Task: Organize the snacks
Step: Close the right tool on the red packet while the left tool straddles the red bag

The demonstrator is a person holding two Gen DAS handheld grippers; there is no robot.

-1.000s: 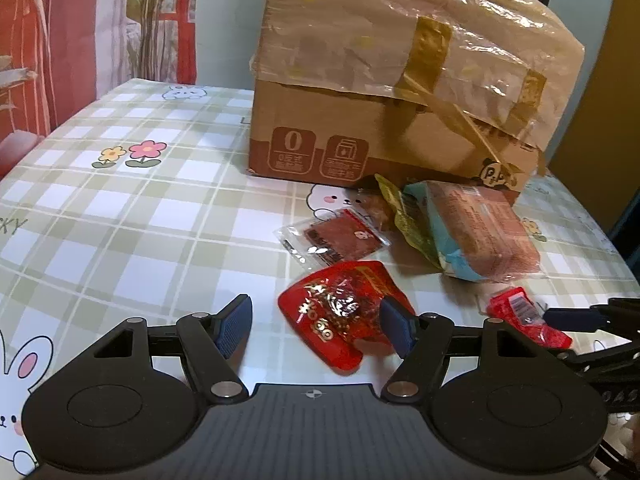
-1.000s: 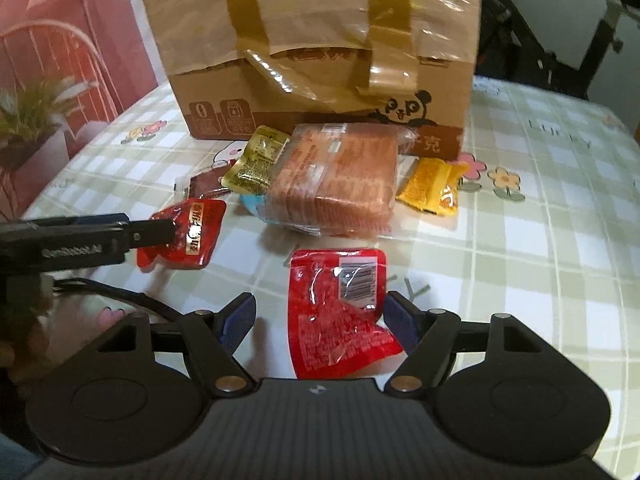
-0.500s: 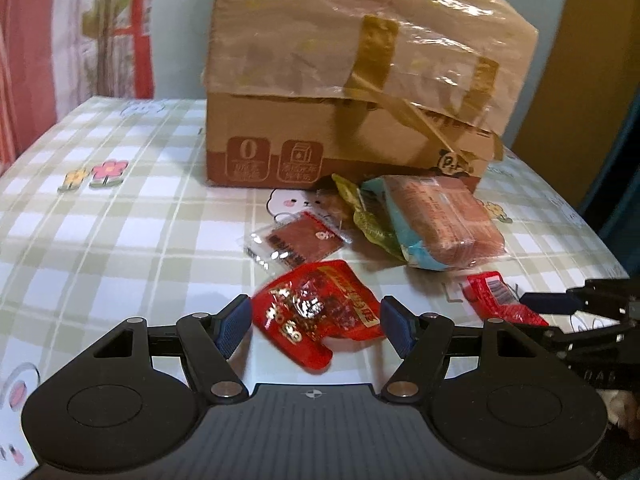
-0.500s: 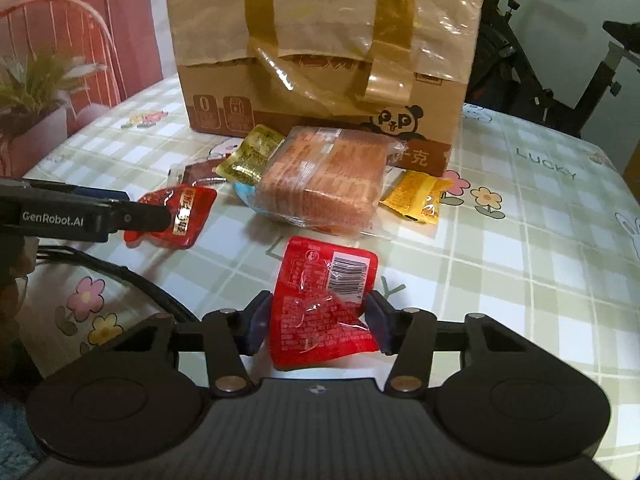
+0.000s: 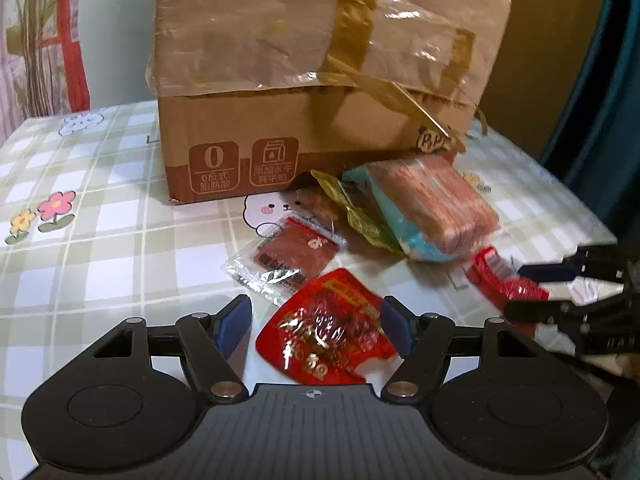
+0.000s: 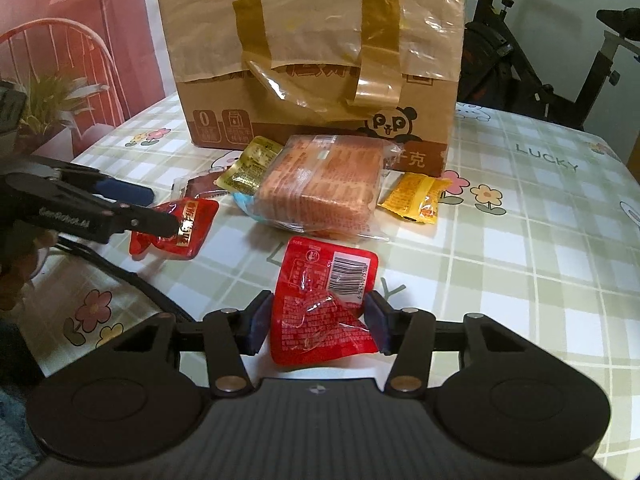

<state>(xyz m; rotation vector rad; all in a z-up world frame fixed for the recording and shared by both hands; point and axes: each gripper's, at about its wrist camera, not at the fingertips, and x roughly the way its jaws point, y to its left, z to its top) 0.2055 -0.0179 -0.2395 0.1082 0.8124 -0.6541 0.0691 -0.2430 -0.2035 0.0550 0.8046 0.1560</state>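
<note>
right wrist view: your right gripper [image 6: 319,322] pinches a red snack packet with a barcode [image 6: 325,303], a blue pad pressed on each side edge, the film crumpled between them. at 12 o'clock from it lies a big clear pack of reddish-brown slices [image 6: 324,186], and behind that the taped cardboard box [image 6: 316,60] closes off the far side of the checked tablecloth [image 6: 520,248]. a yellow sachet [image 6: 414,198] sits at 1 o'clock, just beside the big pack; an olive-gold sachet [image 6: 250,166] leans on the pack at 11 o'clock. at 10 o'clock your left gripper reaches in over a second red packet with gold print [image 6: 182,228], and its black cable [image 6: 128,280] trails across the cloth towards you.

in the left wrist view your left gripper [image 5: 316,326] is spread wide; that red packet with gold print [image 5: 330,328] lies between the pads, nearer the right one, and whether it touches that one you cannot tell through the blur. a clear-edged dark red sachet [image 5: 290,258] lies at 11 o'clock, its corner just beside the packet. the big pack sits at 1 o'clock, the box at 12. at 3 o'clock your right gripper holds its red packet.
</note>
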